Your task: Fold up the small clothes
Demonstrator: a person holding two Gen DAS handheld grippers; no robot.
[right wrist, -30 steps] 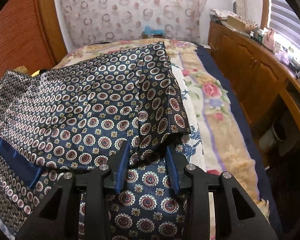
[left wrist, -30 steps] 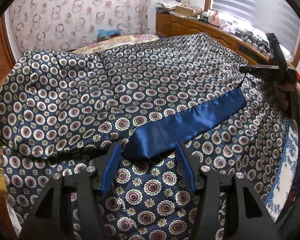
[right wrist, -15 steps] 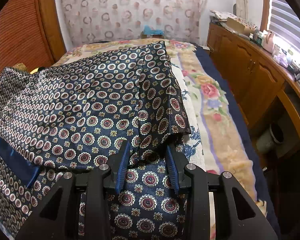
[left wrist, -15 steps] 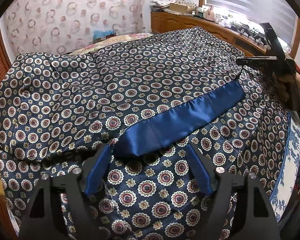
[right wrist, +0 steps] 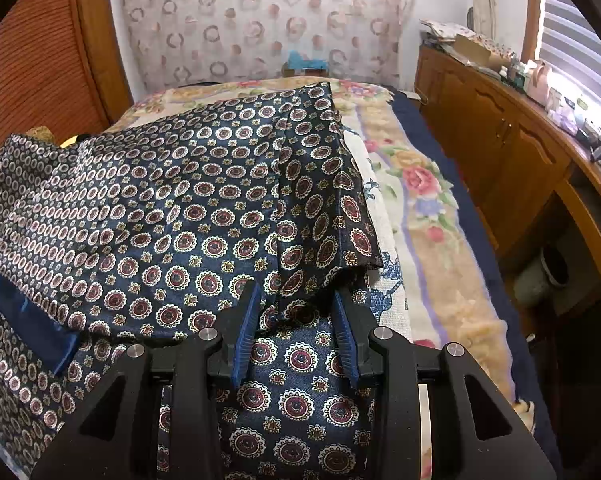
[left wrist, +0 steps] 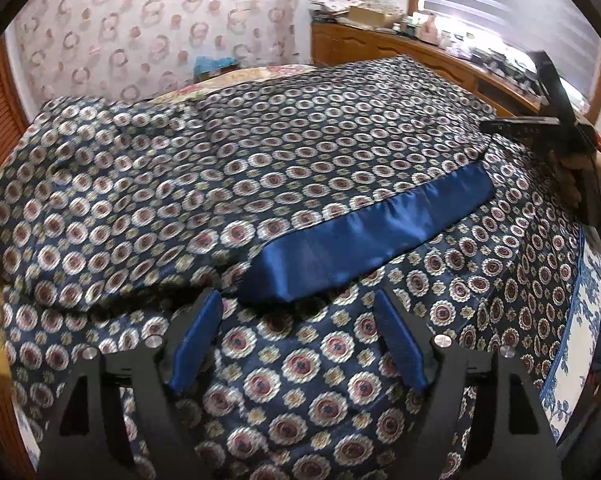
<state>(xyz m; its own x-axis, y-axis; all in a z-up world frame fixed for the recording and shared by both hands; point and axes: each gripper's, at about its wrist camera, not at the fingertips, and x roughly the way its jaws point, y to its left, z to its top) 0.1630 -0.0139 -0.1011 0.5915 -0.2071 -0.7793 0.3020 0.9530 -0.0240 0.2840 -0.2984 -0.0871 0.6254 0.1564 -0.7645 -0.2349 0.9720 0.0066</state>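
Garment: a navy patterned garment point(left wrist: 284, 168), printed with round medallions, lay spread over the bed point(right wrist: 432, 240), folded back on itself so an upper layer covered a lower one.
Blue band: a plain blue satin band point(left wrist: 364, 236) edged the upper layer and ran on a slant toward the bed's right side.
Left gripper: the left gripper point(left wrist: 296, 304) stood with its jaws wide apart, just short of the near end of the blue band; only the flat lower layer showed between the blue pads, and neither pad pressed on it.
Right gripper: the right gripper point(right wrist: 296, 300) had its jaws partly apart at the garment's right corner, by the bed's right edge; a drooping fold of fabric hung in the gap, and whether the pads pinched it could not be told.
Hand: a hand point(left wrist: 580, 176) showed behind the right tool in the left view.
Bedding: a floral blanket point(right wrist: 420, 184) lay bare to the right of the cloth.
Surroundings: a wooden cabinet point(right wrist: 496, 140) ran along the bed's right side.
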